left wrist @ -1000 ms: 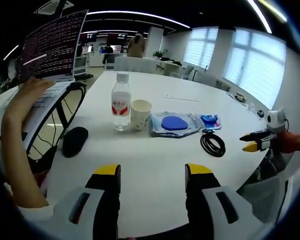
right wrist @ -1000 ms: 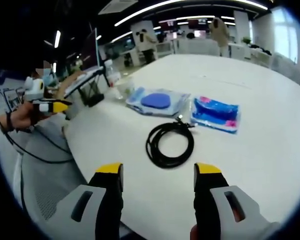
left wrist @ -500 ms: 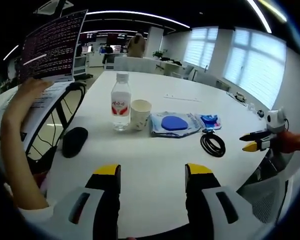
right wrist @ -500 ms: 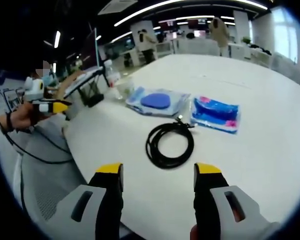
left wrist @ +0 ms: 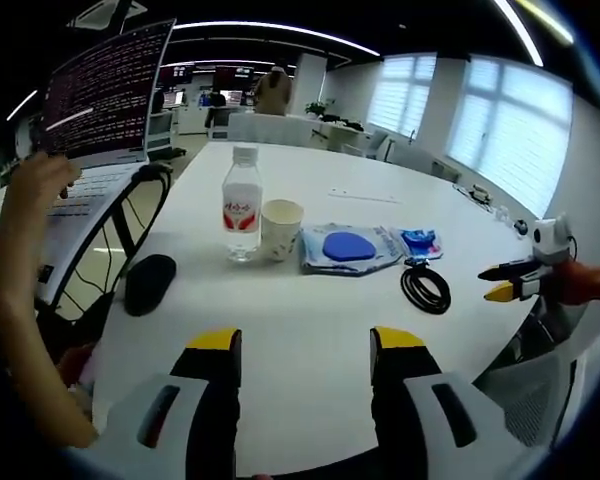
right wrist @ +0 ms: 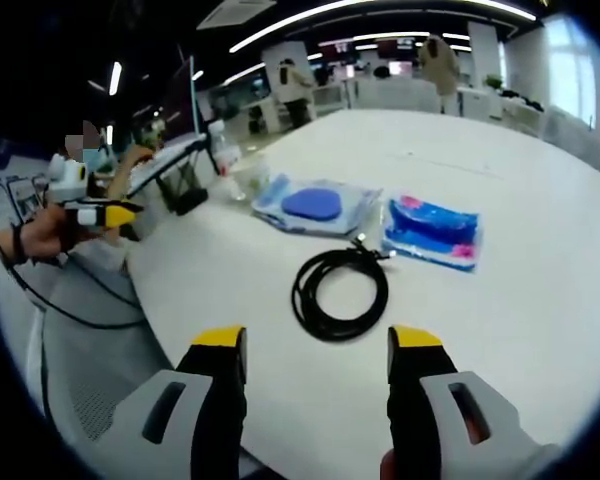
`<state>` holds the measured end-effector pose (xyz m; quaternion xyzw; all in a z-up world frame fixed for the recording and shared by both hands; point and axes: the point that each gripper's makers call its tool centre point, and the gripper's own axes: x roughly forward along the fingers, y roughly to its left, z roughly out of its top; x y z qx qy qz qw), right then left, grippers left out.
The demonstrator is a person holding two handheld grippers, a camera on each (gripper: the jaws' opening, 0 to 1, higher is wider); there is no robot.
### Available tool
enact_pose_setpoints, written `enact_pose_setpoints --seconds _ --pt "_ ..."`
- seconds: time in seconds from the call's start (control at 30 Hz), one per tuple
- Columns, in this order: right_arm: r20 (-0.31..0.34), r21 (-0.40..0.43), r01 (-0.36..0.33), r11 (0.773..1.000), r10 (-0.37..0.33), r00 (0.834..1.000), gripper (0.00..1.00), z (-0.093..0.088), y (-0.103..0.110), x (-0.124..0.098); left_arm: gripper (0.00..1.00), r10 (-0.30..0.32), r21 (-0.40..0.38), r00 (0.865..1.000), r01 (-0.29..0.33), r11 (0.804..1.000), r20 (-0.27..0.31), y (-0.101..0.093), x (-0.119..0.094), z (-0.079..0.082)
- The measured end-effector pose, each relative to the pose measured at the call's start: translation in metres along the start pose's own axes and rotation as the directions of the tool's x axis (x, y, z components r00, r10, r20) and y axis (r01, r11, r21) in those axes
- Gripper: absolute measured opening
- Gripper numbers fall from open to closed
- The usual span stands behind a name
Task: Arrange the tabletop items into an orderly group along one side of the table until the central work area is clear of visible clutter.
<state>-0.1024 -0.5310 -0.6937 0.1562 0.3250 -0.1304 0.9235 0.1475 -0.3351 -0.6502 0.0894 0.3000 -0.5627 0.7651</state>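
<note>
On the white table (left wrist: 310, 330) stand a water bottle (left wrist: 242, 205) and a paper cup (left wrist: 281, 229), with a clear bag holding a blue pad (left wrist: 348, 246), a blue packet (left wrist: 418, 241) and a coiled black cable (left wrist: 426, 287) to their right. A black mouse (left wrist: 149, 282) lies at the left edge. My left gripper (left wrist: 303, 350) is open over the near edge, holding nothing. My right gripper (right wrist: 317, 350) is open just short of the black cable (right wrist: 340, 292), with the blue packet (right wrist: 431, 230) and the bagged pad (right wrist: 315, 204) beyond. Each gripper also appears in the other's view: right gripper (left wrist: 502, 282), left gripper (right wrist: 105, 213).
A laptop (left wrist: 100, 95) on a black stand (left wrist: 130, 215) sits at the table's left edge, a person's hand (left wrist: 35, 185) raised beside it. Office desks, people and windows fill the background. A mesh chair (right wrist: 90, 390) stands below the table edge.
The person's hand by the laptop has lifted slightly. In the right gripper view the picture has shifted a little. The tabletop items lie as before.
</note>
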Motion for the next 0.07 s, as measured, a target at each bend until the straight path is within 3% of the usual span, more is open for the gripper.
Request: enact_pose_setpoints --seconds 0.07 --pt "0.002 0.0 -0.001 1.0 0.001 1.0 0.55 0.0009 0.0001 0.0003 0.51 0.0 0.002 1.0 0.0 1.0 0.0 -0.0002 0.0005 0.0002"
